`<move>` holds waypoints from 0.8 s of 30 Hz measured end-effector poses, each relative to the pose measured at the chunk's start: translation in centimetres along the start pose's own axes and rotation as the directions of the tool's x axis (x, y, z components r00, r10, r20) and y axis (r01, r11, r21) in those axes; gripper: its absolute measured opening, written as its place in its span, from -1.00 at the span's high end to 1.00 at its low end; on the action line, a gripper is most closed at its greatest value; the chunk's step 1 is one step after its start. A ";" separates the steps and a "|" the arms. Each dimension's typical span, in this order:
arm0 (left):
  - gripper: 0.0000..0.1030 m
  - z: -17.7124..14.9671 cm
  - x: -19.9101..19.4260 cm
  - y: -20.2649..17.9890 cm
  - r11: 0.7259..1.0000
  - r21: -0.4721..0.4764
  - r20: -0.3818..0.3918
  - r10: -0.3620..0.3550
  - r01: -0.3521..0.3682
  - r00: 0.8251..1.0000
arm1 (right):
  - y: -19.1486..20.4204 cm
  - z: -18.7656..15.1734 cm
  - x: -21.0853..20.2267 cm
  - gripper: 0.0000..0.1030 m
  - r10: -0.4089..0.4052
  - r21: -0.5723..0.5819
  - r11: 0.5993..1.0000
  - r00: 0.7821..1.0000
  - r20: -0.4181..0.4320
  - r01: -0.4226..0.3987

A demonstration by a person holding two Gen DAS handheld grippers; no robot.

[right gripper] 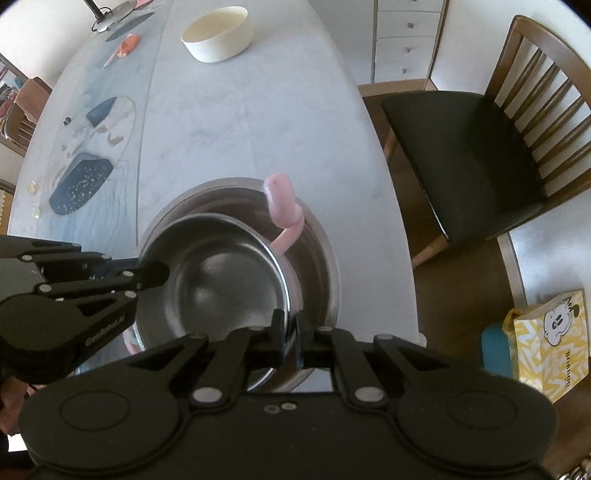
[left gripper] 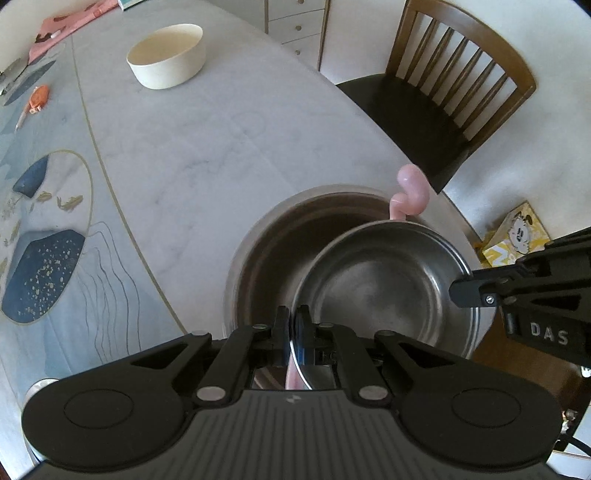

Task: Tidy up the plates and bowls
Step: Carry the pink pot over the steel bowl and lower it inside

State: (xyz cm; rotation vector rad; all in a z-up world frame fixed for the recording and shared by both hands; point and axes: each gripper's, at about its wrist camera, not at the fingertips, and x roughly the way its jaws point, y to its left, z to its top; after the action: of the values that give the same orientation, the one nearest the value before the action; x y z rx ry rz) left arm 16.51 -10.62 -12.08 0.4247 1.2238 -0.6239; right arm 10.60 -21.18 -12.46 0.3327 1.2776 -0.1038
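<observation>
A small steel bowl is held over the mouth of a larger steel bowl that stands on the marble-patterned table. My left gripper is shut on the small bowl's rim on one side. My right gripper is shut on the opposite rim. Whether the two bowls touch I cannot tell. A pink curled piece sticks up past the small bowl's far rim; its base is hidden. A cream bowl sits far across the table.
A wooden chair with a dark seat stands beside the table's right edge. A yellow box is on the floor. An orange item lies far left. White drawers stand behind.
</observation>
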 end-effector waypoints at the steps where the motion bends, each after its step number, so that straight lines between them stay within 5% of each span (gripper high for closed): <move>1: 0.94 0.0 0.1 0.0 1.000 -0.003 -0.004 0.001 -0.001 1.000 | 0.0 0.1 0.0 0.86 -0.002 -0.002 1.000 1.000 0.001 0.002; 13: 0.92 -0.2 0.7 0.0 1.000 -0.010 -0.011 0.011 -0.011 1.000 | -0.2 0.5 -0.2 0.84 0.028 -0.015 1.000 1.000 0.007 -0.028; 24: 0.92 0.0 0.7 2.0 0.996 -0.070 -0.021 -0.064 0.062 0.998 | -0.2 1.3 -1.2 0.56 0.049 -0.018 0.999 0.998 0.027 -0.049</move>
State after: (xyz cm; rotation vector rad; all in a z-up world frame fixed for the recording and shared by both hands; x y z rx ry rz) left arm 17.91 -9.25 -12.83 0.3372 1.2809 -0.6301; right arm 11.35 -21.91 -11.04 0.3459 1.2414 -0.0554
